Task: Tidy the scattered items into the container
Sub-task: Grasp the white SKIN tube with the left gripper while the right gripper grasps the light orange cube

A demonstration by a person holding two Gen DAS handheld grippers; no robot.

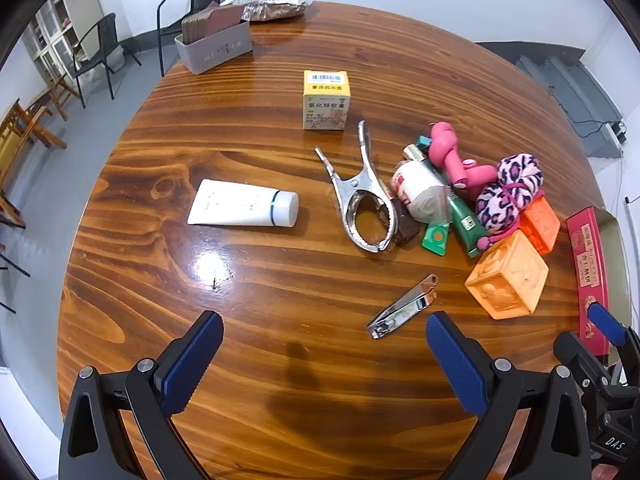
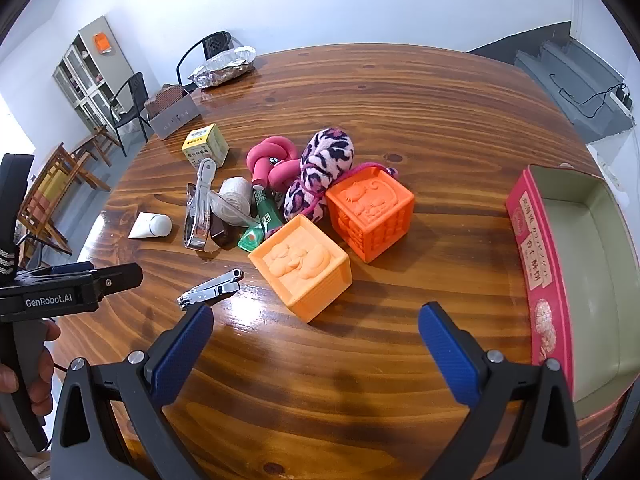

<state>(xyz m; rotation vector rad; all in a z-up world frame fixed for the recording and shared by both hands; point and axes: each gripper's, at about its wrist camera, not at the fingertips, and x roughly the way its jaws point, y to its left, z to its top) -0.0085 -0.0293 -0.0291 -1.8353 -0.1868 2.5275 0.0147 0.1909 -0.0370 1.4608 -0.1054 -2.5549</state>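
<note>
both grippers share one build: matte black plastic arms with triangular cut-outs, silver round screws at the pivots, and blue textured pads on the fingers (image 1: 192, 360). one body carries white "genrobot.ai" lettering, another a small "das" mark.

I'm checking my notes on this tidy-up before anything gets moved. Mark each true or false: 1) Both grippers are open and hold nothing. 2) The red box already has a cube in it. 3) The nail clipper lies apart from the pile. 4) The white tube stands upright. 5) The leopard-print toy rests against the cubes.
1) True: the left gripper and right gripper are open and hold nothing.
2) False: the red box shows only its bare inside; both orange cubes sit on the table.
3) True: the nail clipper lies alone.
4) False: the white tube lies flat.
5) True: the leopard-print toy touches them.
</note>
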